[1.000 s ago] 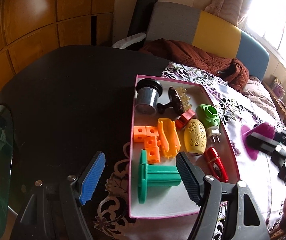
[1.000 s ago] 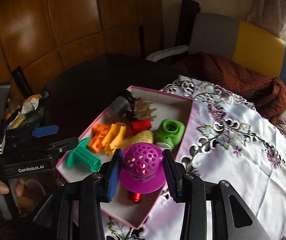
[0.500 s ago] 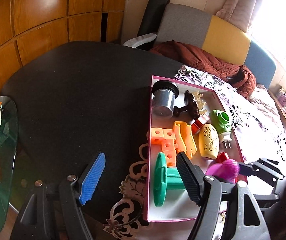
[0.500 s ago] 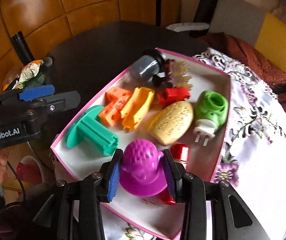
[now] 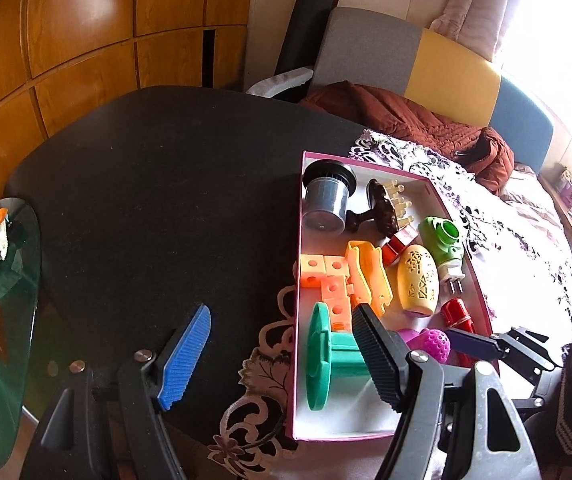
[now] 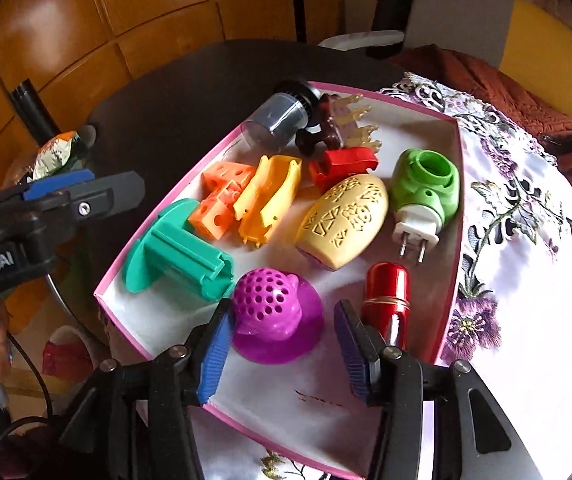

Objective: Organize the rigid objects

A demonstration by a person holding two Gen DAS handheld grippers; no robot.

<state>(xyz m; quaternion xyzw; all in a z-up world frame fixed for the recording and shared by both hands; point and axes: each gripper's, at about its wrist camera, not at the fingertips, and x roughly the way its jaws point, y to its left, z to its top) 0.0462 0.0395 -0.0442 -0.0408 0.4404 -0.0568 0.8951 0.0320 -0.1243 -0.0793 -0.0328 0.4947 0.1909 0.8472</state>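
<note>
- The right gripper [image 6: 281, 344] has just been opening its jaws: the purple strainer cap [image 6: 275, 320] sits between the pads on the floor of the pink-rimmed tray [image 6: 456, 208], and the right pad stands clear of it. The left pad [image 6: 215, 354] is just beside the dome, so whether it touches I cannot tell.
- Risk: if the gripper lifts while that left pad is against the dome, it could drag or tip the cap. The wide brim makes a full topple unlikely, I judge.
- Risk: the red cylinder [image 6: 386, 292] lies just beside the right pad. A sideways pull-out could knock it and set it rolling toward the green plug [image 6: 426, 188].
- Risk: the teal spool [image 6: 177, 256] lies close on the cap's left, so a swing that way could shove it against the orange blocks [image 6: 217, 204].
- The cap rests upright, brim down, near the tray's front edge, between the teal spool and the red cylinder.
- The left gripper [image 5: 281, 356] hangs wide open with nothing in it, over the tray's left rim and the dark table [image 5: 157, 200].
</note>
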